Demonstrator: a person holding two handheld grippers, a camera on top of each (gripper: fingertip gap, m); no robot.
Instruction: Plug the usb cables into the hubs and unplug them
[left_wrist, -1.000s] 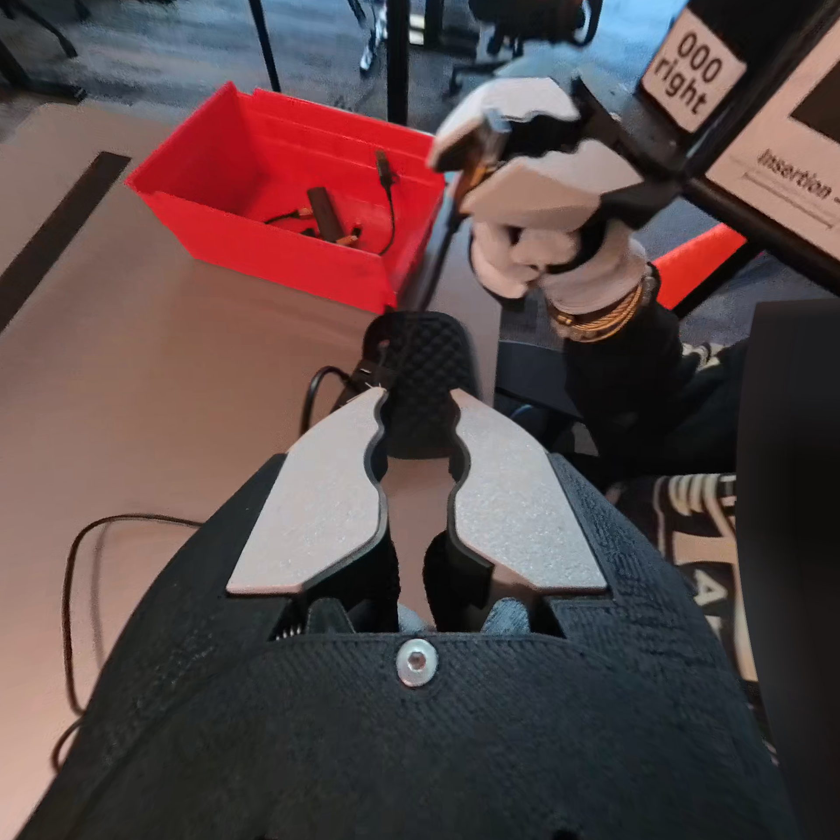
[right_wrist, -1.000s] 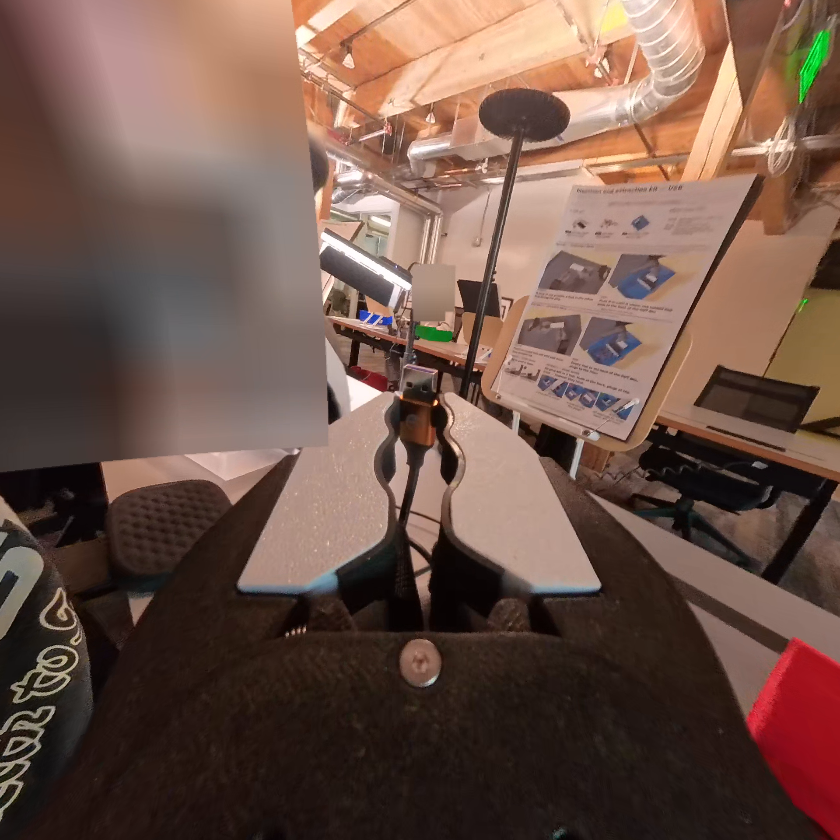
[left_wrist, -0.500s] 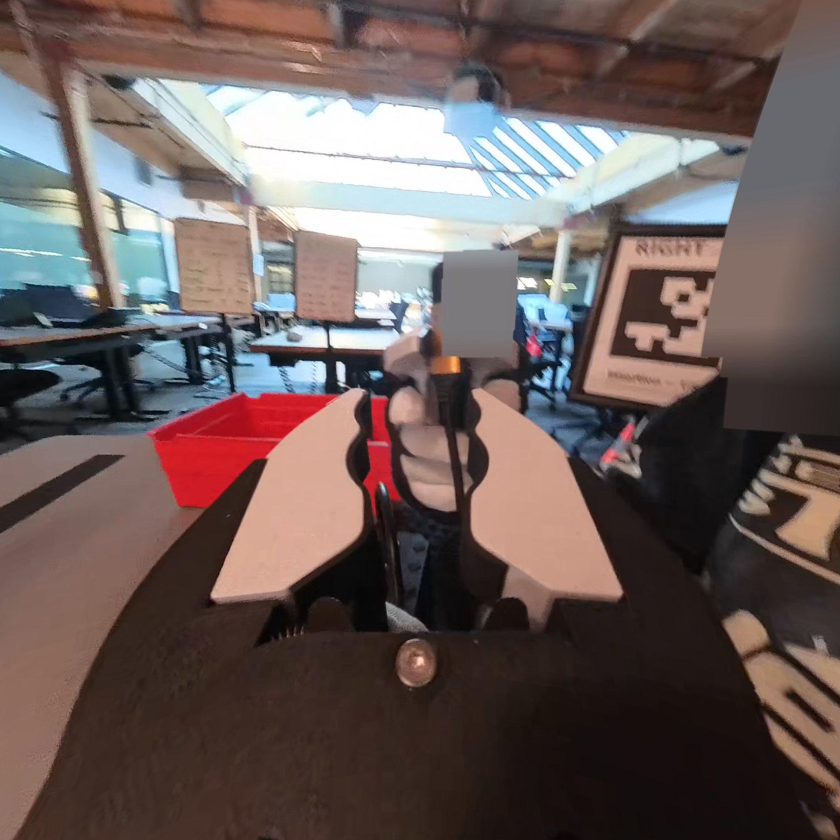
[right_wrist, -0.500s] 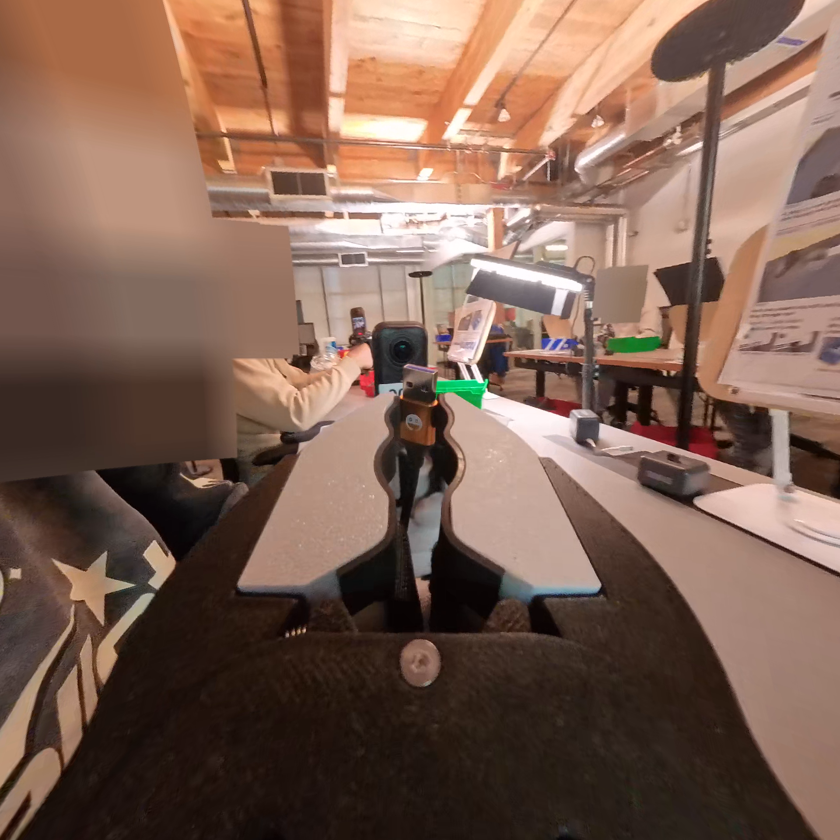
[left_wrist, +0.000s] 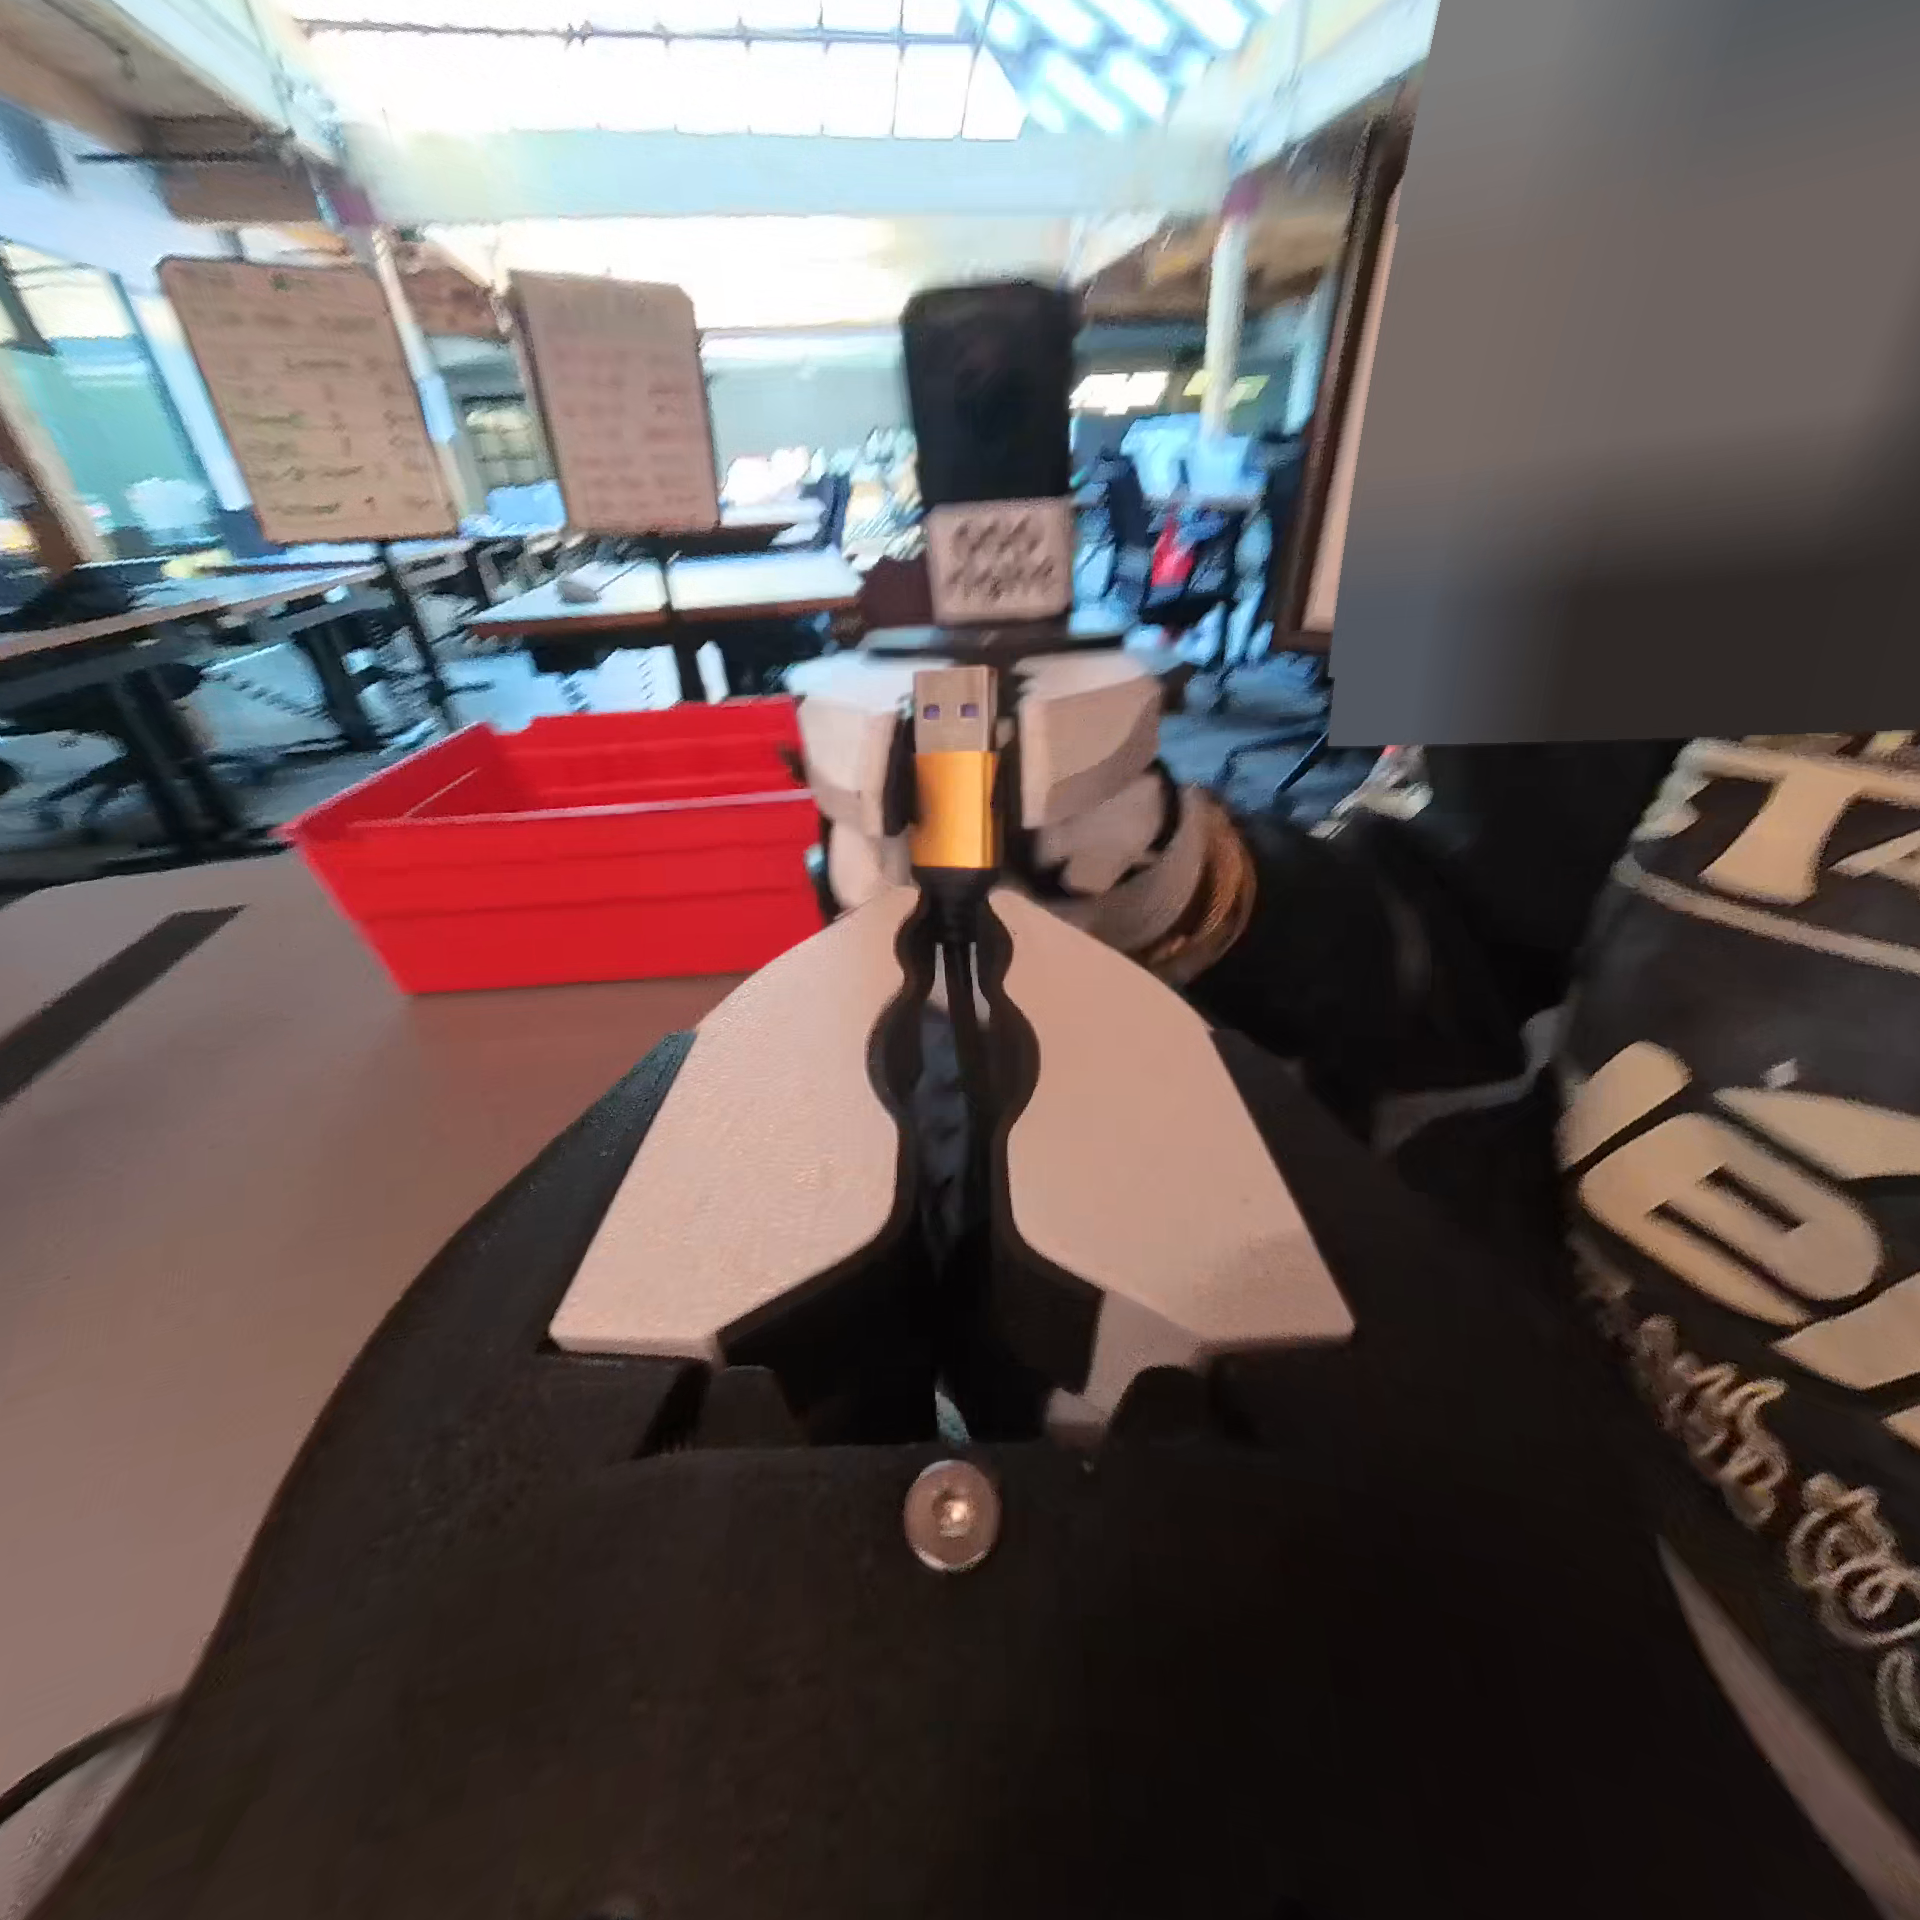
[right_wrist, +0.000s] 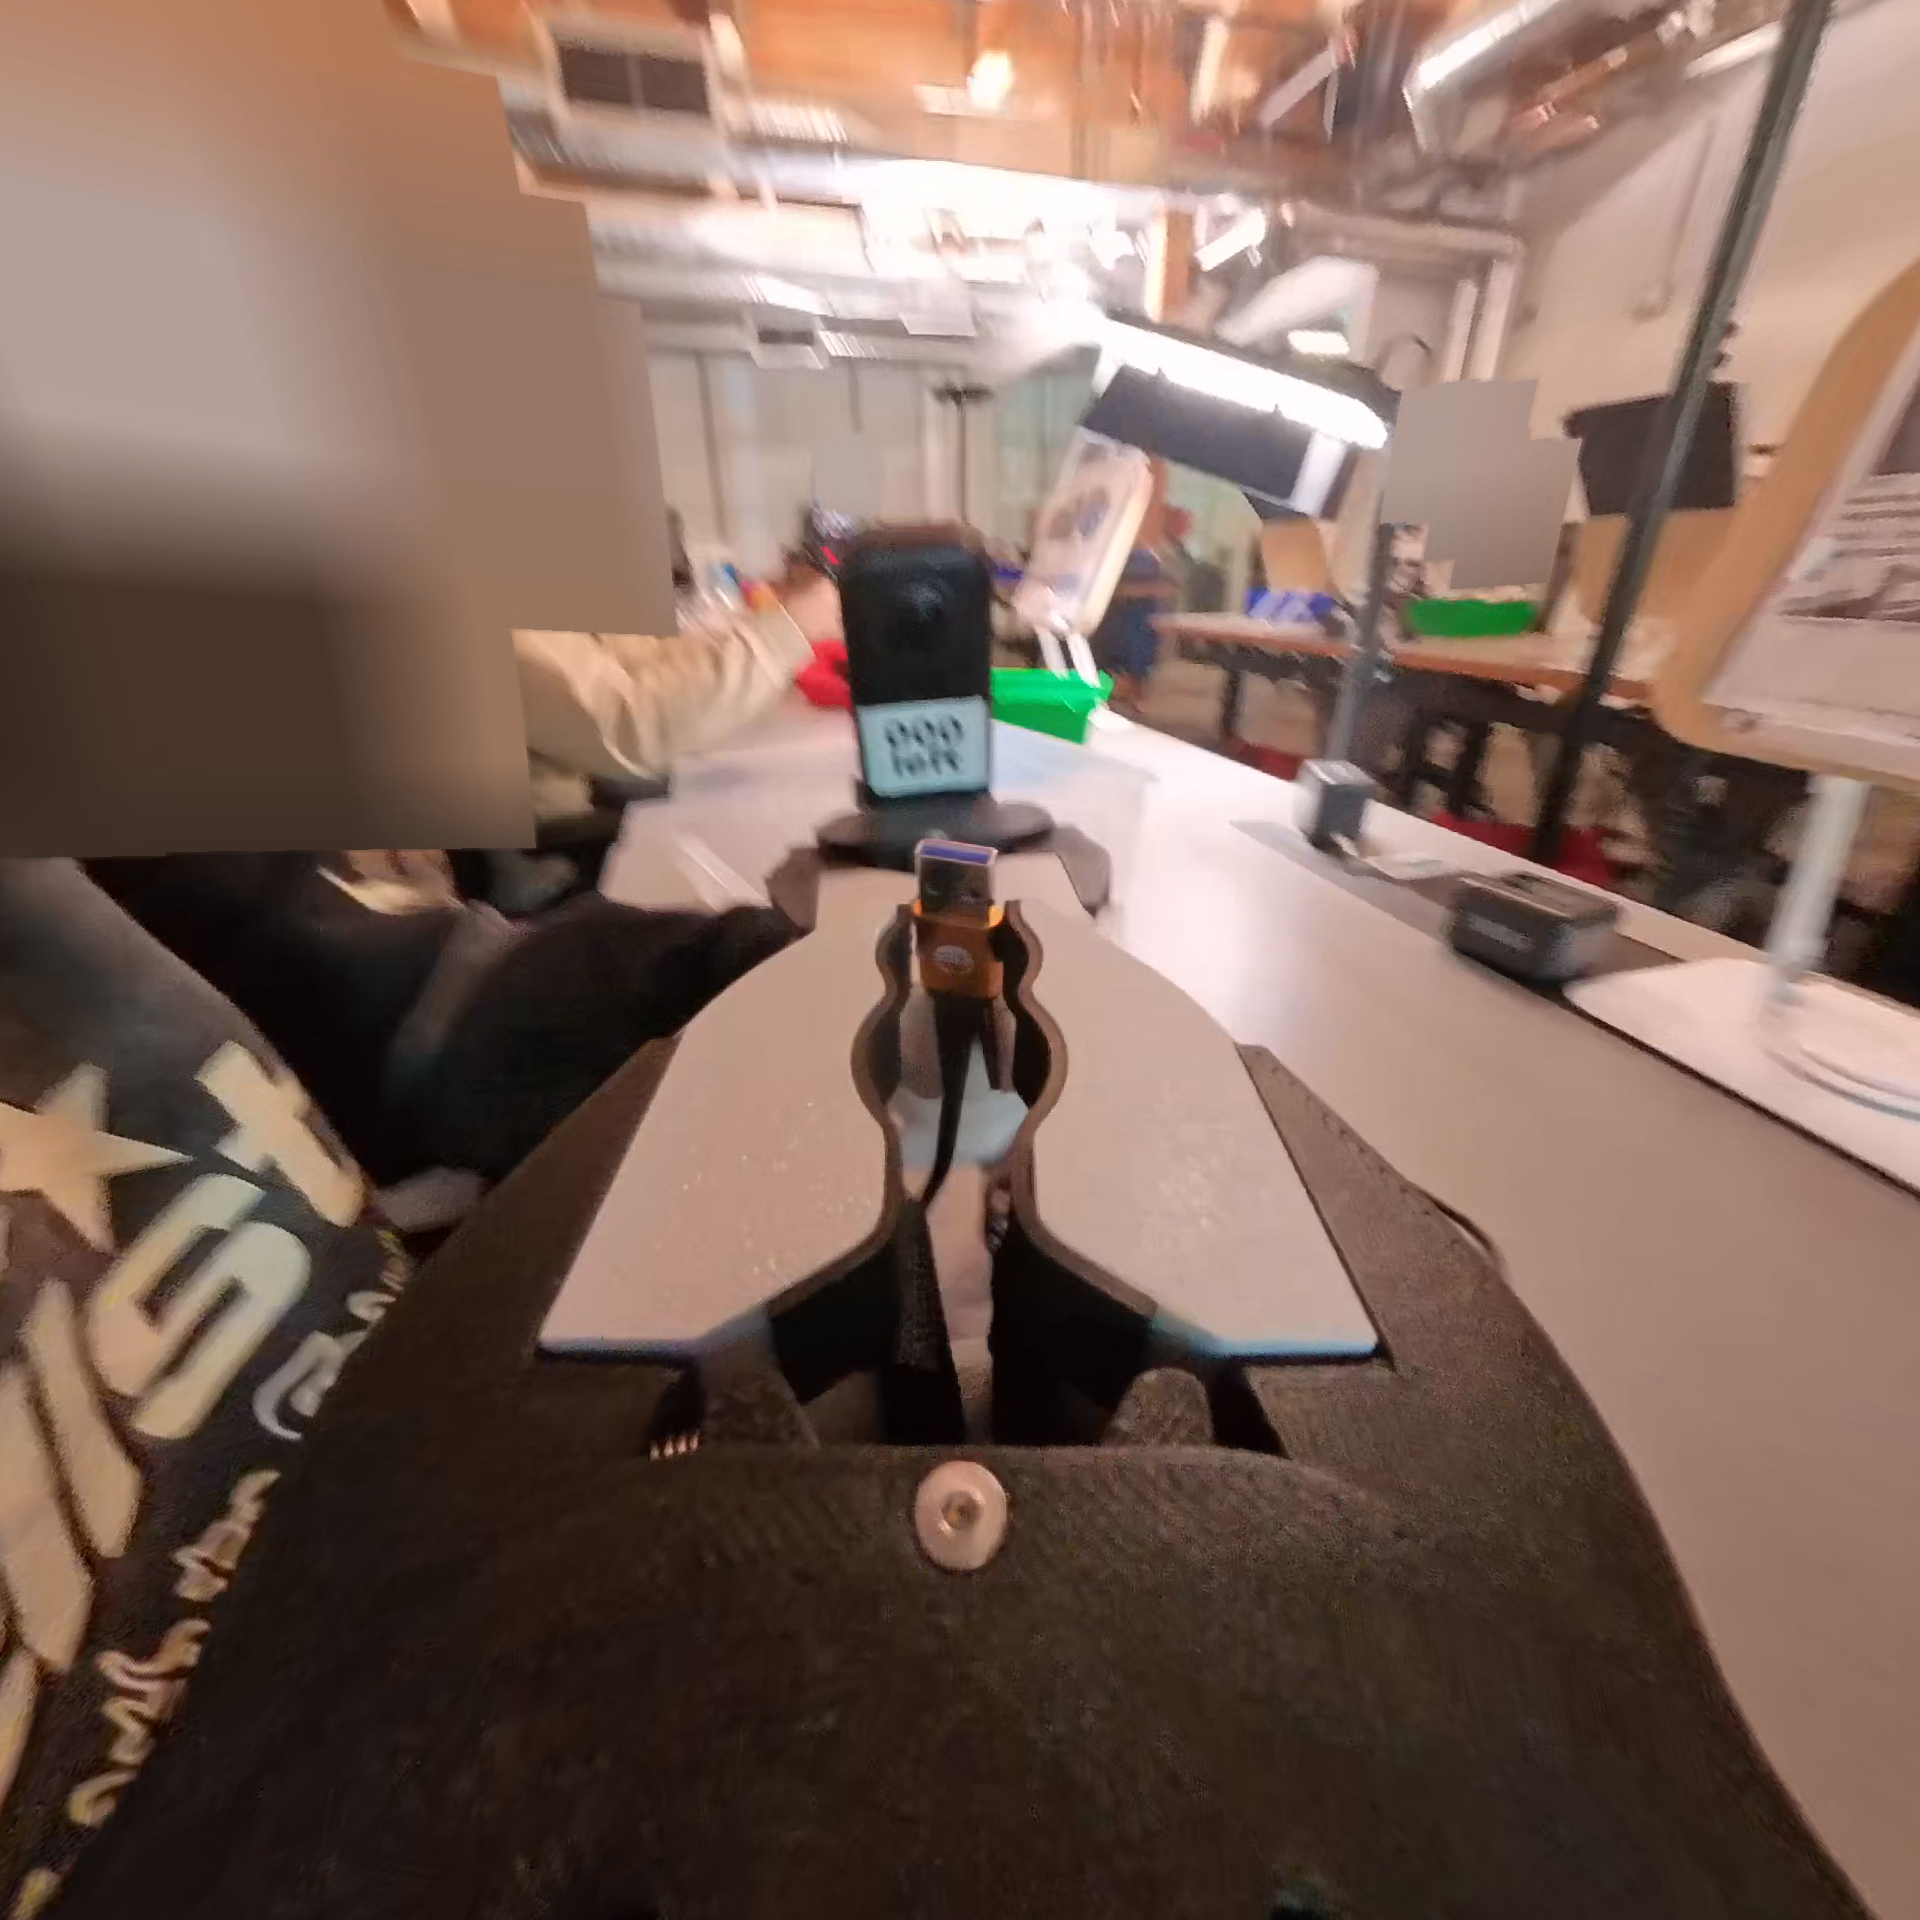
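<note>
- Facing each other above a pale table (left_wrist: 208, 1195), two hand-held grippers meet at one orange-collared USB plug (left_wrist: 954, 800), which stands upright between them.
- Left wrist view, far left of the plug: blurred whiteboards (left_wrist: 312, 395) and rows of desks in an open workshop under a bright skylight (left_wrist: 727, 104).
- Just left of the plug: a red bin (left_wrist: 582, 862) on the table.
- At the plug: the left gripper (left_wrist: 951, 925) has its fingers drawn narrow around the black cable (left_wrist: 951, 1039) directly below the plug; the right gripper (left_wrist: 961, 727) flanks the plug from behind.
- Right of the plug: a person's dark printed sweatshirt (left_wrist: 1745, 1143).
- Right wrist view, left of the plug: the same sweatshirt.
- At the plug: the right gripper's fingers clamp the orange collar, metal tip pointing away; beyond it sits the left gripper's black camera (right_wrist: 914, 665).
- Right of the plug: a green bin (right_wrist: 1044, 696) farther back, a tilted light panel (right_wrist: 1236, 416) overhead, then a grey hub (right_wrist: 1527, 925) on a dark strip of the table, well apart from the plug.
- Far right: a thin stand pole (right_wrist: 1662, 468), with exposed wooden ceiling and ducts above.
</note>
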